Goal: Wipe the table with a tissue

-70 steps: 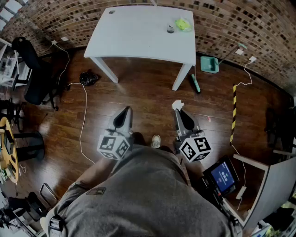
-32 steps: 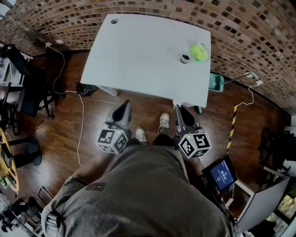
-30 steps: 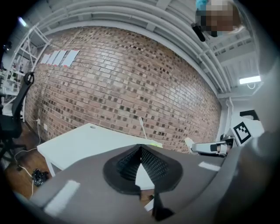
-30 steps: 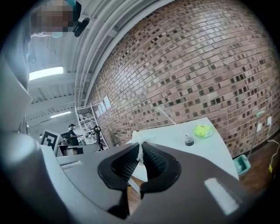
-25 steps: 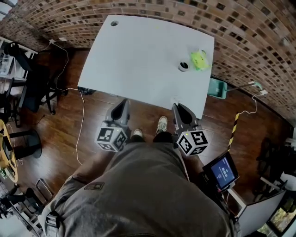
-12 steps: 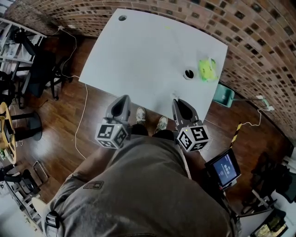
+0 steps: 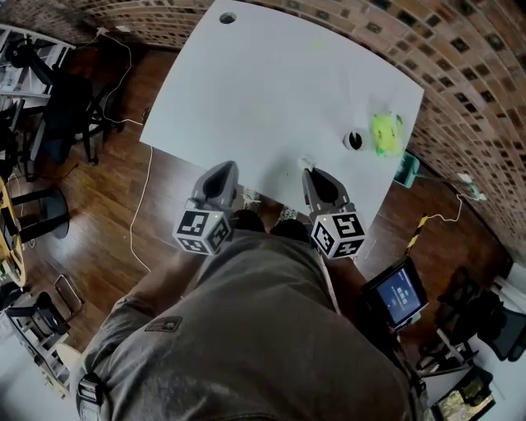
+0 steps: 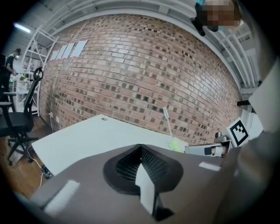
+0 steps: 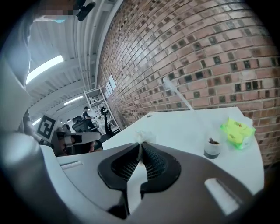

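Note:
A white table (image 7: 271,90) fills the upper middle of the head view. My right gripper (image 7: 311,171) hovers over its near edge, shut on a small white tissue (image 7: 306,162) that pokes out past the tips; the same tissue (image 9: 141,138) shows in the right gripper view ahead of the closed jaws. My left gripper (image 7: 220,175) sits beside it at the table's near edge, shut with nothing between its jaws (image 8: 140,146).
A small round cup (image 7: 354,140) and a yellow-green packet (image 7: 386,133) lie at the table's right side, near the brick wall (image 7: 460,57). A cable hole (image 7: 228,16) marks the far left corner. Black office chairs (image 7: 62,115) stand left on the wooden floor.
The person has walked up to the table. Both grippers, once over the floor, now reach its near edge, the right one still holding the tissue.

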Available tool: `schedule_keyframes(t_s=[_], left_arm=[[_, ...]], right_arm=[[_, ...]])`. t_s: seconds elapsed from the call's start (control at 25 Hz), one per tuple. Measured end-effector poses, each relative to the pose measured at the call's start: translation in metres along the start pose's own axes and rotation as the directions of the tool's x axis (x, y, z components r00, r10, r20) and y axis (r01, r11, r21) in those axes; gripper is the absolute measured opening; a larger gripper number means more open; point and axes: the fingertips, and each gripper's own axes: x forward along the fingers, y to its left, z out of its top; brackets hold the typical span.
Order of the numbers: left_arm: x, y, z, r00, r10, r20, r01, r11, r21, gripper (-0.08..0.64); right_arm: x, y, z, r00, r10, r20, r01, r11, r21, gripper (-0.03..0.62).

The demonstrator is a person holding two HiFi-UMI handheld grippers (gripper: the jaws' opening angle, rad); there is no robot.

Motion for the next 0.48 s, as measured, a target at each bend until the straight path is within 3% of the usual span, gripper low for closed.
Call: schedule_keyframes(t_s=[0.48], left_arm=[[0.027,0.04,-0.049,0.985,-0.018,-0.17,0.012,0.999,-0.036,0.002]], right_arm=[[0.062,0.002,-0.054,0.974,-0.021,-0.225,0.012,0.999,-0.042,0.032]])
